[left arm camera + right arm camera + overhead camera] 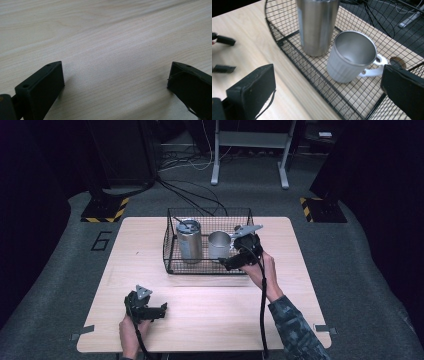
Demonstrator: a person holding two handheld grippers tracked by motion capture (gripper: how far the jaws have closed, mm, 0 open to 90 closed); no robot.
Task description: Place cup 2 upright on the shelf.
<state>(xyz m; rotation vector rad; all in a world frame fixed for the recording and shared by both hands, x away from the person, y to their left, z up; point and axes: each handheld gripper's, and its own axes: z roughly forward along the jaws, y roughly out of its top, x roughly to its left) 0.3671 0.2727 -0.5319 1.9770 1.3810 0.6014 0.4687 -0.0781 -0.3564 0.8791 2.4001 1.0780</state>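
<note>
Hovering with fingers apart beside the white mug (349, 60) in the wire basket (170, 265), the right gripper (235, 262) looks mid-approach; next, closing on the rim. Left gripper (150, 312) rests open-fingered on the table (210, 320).

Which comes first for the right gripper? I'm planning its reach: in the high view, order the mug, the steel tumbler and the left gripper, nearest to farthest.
1. Mug, in the wire basket, beside the right gripper.
2. Steel tumbler, at the basket's left end.
3. Left gripper, near the table's front edge.

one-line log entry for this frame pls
right gripper: open, over white ribbed steel-lined mug | mug: upright in black wire basket | left gripper: open, idle over table
</note>
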